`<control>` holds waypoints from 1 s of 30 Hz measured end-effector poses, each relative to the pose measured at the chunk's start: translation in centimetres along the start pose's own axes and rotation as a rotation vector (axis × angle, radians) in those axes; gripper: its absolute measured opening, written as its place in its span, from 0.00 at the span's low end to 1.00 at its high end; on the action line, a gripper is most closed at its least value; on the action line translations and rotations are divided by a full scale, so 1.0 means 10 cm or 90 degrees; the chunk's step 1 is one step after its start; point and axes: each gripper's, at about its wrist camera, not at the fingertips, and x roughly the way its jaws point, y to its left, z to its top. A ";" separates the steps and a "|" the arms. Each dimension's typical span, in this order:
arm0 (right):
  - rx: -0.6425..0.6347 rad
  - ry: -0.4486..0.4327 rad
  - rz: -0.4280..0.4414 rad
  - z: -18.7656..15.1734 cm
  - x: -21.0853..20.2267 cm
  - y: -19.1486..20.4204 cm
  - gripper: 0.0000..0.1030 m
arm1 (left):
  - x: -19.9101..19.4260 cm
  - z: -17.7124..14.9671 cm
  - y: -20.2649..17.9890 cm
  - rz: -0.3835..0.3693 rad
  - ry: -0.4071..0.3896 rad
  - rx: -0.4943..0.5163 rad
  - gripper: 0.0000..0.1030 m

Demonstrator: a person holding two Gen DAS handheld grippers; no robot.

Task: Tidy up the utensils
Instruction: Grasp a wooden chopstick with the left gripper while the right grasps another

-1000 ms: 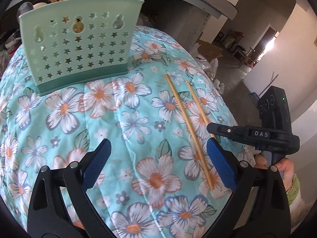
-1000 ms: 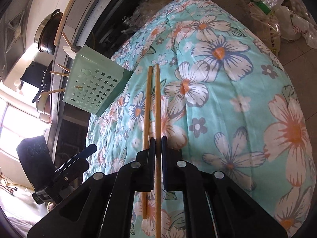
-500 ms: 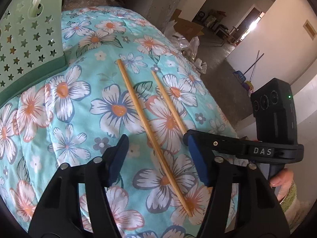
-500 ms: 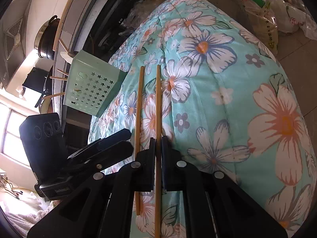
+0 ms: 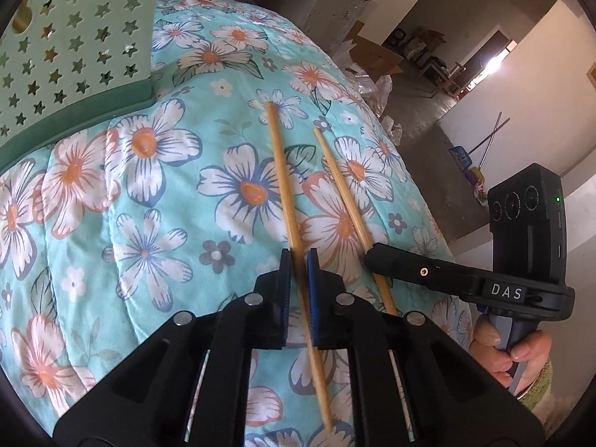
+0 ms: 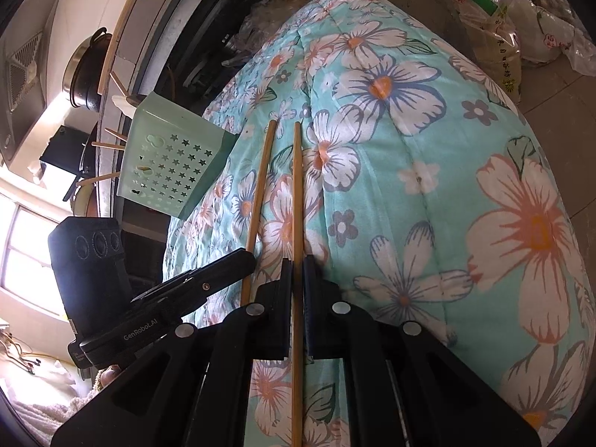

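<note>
We have both loose chopsticks clamped: our left tongs (image 5: 298,260) grasp one chopstick (image 5: 283,182), our right tongs (image 6: 297,266) grasp the other chopstick (image 6: 297,193), both still lying on the floral quilt (image 5: 149,231). The one green holder (image 5: 70,48), ahead and left of both tongs, already carries several utensils; these two remain.

**Bright daylight, bent edges**

Both pictures are bright and mostly sharp. Sun pours in from a doorway (image 5: 497,61) far off in the left view and from a window (image 6: 22,253) in the right view, and both glow pure white. The blanket (image 5: 156,201) is evenly lit with soft shadows. Edges curve and go black at the corners.
</note>
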 end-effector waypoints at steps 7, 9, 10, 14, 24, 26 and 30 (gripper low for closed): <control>-0.021 0.024 -0.001 -0.09 0.12 0.15 0.06 | -0.35 -0.27 0.30 -0.011 -0.025 -0.072 0.06; -0.031 0.034 0.002 -0.11 0.18 0.23 0.06 | -0.51 -0.37 0.43 -0.005 -0.039 -0.100 0.06; -0.036 0.040 0.003 -0.12 0.21 0.27 0.06 | -0.58 -0.42 0.50 -0.002 -0.045 -0.113 0.06; -0.056 0.069 0.015 -0.18 0.36 0.44 0.06 | -0.89 -0.65 0.78 0.022 -0.065 -0.173 0.06; -0.100 0.128 0.006 -0.28 0.72 0.83 0.07 | -1.20 -1.04 1.15 0.048 -0.073 -0.234 0.14; -0.111 0.130 -0.007 -0.27 0.74 0.90 0.08 | -1.22 -0.99 1.13 0.051 -0.082 -0.217 0.22; -0.138 0.123 -0.030 -0.21 0.76 1.02 0.14 | -1.24 -0.82 1.07 0.067 -0.083 -0.150 0.33</control>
